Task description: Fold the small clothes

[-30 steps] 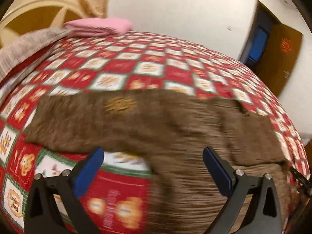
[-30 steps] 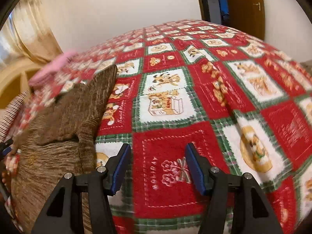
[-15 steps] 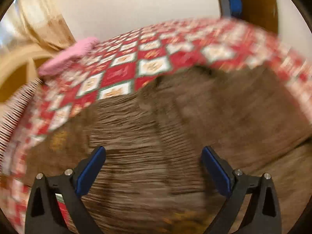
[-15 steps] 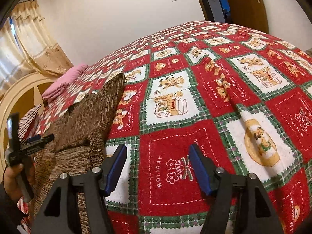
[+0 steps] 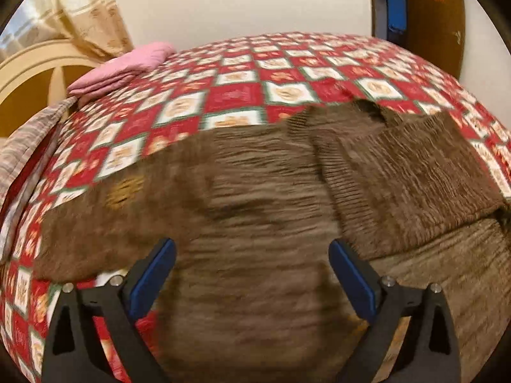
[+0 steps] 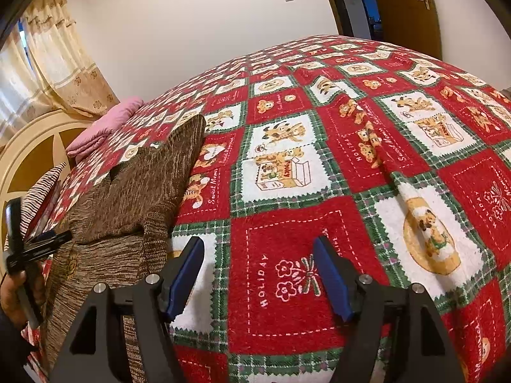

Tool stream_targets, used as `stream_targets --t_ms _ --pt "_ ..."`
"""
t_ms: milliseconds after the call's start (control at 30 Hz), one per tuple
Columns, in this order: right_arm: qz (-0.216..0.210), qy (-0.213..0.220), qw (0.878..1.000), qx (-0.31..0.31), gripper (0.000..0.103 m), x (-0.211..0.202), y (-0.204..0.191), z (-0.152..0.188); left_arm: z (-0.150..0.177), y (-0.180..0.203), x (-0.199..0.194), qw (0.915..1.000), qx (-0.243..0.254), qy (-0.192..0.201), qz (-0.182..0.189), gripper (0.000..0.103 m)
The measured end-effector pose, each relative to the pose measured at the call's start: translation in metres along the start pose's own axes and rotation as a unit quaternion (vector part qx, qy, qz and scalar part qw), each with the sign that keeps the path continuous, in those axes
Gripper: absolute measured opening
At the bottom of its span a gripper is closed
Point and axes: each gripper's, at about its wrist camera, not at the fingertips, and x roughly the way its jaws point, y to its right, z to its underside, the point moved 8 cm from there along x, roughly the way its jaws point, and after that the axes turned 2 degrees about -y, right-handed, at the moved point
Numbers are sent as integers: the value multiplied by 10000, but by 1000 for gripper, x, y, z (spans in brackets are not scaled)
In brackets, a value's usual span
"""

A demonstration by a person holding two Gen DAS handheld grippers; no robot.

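Observation:
A brown knit sweater lies spread on the red Christmas-print blanket. Its right sleeve is folded over the body. My left gripper is open and empty, just above the sweater's lower body. In the right wrist view the sweater lies at the left, and my right gripper is open and empty over bare blanket to the right of it. The left gripper shows there at the far left edge, held in a hand.
A folded pink cloth lies at the far left of the bed, also in the right wrist view. A striped grey cloth hangs at the left edge. A cream headboard, curtains and a brown door stand behind.
My left gripper has swung right and in over the sweater's body, then steadied. My right gripper has stayed over the blanket, rising a little. Both stay open.

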Motion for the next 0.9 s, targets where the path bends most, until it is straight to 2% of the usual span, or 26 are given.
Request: stream_targets --t_ms 100,200,233,333,367,400,467,500,533,567,600,667,700,767,800,833,900 --pt "38 -6 10000 -31 72 0 -1 1 10 -38 -5 9986 -509 -108 1 99" --pt "78 -10 9999 -65 72 1 -2 1 23 -91 -6 9909 -1322 -229 81 98" --pt "88 -10 9999 -75 72 1 -3 1 27 -104 -6 9876 -1549 -231 95 98" --pt "97 0 9999 -84 72 1 -3 1 40 -150 -6 9678 -2496 -186 265 96" --pt "97 1 9999 -82 72 1 -3 1 46 -167 -4 9563 -2893 -173 381 95" --pt "96 7 9999 -82 72 0 -3 1 49 -176 -3 9489 -3117 -154 465 91" --pt "100 18 9999 -84 72 0 -3 1 56 -198 3 9240 -3734 -81 820 82" --pt "101 23 9999 -84 72 0 -3 1 56 -205 5 9150 -3923 -53 939 77" --pt "100 17 9999 -83 72 0 -3 1 60 -215 6 9013 -4191 1 1099 76" --pt "103 18 9999 -86 72 0 -2 1 64 -225 8 8819 -4534 96 1289 76" --pt "102 14 9999 -86 72 0 -2 1 66 -231 8 8706 -4712 156 1403 75" --pt "104 11 9999 -87 72 0 -2 1 69 -240 12 8423 -5092 330 1734 73" --pt "105 11 9999 -86 72 0 -2 1 69 -243 15 8333 -5191 393 1859 72" --pt "115 10 9999 -92 72 0 -2 1 70 -245 22 8206 -5321 420 2041 72" --pt "122 10 9999 -94 72 0 -2 1 69 -247 23 8168 -5366 459 2068 72" --pt "126 10 9999 -97 72 -1 -2 1 66 -248 25 8142 -5374 545 2131 73" --pt "131 10 9999 -98 72 0 -3 1 62 -250 28 8165 -5339 606 2110 72"
